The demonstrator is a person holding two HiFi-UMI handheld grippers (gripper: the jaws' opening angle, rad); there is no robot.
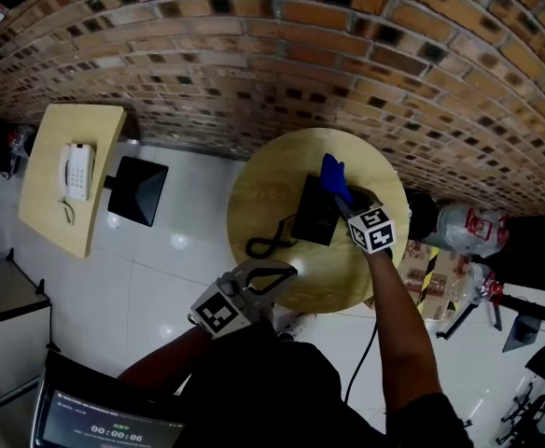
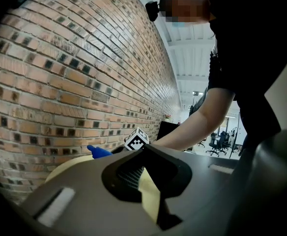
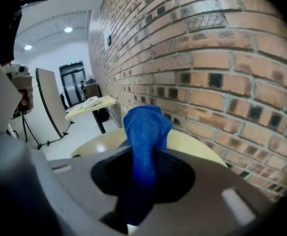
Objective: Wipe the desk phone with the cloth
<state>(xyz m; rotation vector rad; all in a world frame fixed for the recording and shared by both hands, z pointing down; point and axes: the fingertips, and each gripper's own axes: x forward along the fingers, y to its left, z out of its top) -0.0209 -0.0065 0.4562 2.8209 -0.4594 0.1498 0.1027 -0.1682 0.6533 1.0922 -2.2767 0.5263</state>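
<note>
Cloth (image 3: 144,127) sits pinched between right tongs (image 3: 142,168) at desk phone (image 1: 315,213) edge.

Overall light: bright, even indoor light, bounced back by the white floor (image 1: 193,278).
Source: round ceiling lights (image 3: 68,29) overhead in the right gripper view; a bright hall behind the arm in the left gripper view.
Glare: small white spots on the glossy floor in the head view.
Shadows: soft and faint; the round counter (image 1: 272,203) is evenly lit, while dark clothing below it goes nearly black.
Distortion: strong fisheye; the brick wall (image 1: 347,54) bows in an arc, and both gripper views have black corners.
Focus: the blue cloth (image 3: 146,127) is fairly crisp; the right gripper (image 3: 143,168) and left gripper (image 2: 144,178) look soft and grey close to the lens.
</note>
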